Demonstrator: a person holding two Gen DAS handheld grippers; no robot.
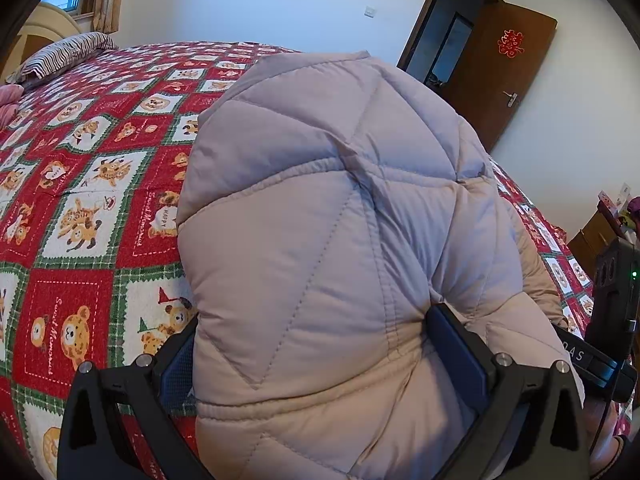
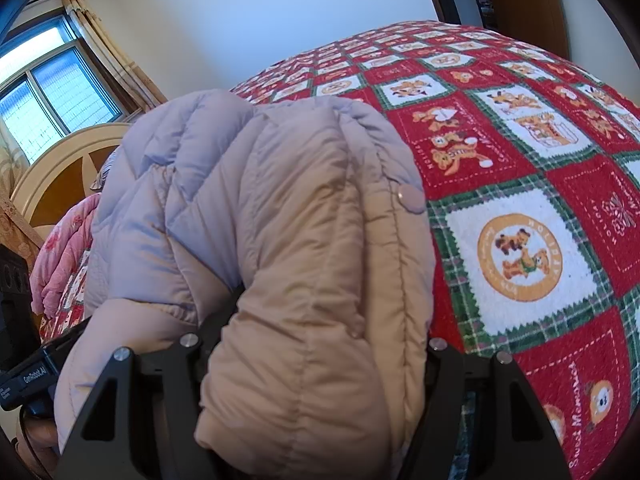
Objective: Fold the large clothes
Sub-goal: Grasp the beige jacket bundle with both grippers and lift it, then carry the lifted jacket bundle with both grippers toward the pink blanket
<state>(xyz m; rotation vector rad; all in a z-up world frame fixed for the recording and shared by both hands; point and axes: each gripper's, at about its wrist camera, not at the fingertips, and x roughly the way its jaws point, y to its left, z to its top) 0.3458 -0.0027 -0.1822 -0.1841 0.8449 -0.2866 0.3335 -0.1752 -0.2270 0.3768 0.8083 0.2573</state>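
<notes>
Our left gripper (image 1: 320, 364) and right gripper (image 2: 316, 360) each clamp a thick wad of the quilted puffer jacket (image 1: 340, 220), bunched above the bear-print bedspread (image 1: 80, 200). We judge it light, soft, slippery, best pinched at seams. Readable: "Sweet Memories" on the bedspread, "GenRobot.AI" on the other gripper's body (image 2: 34, 374)
</notes>
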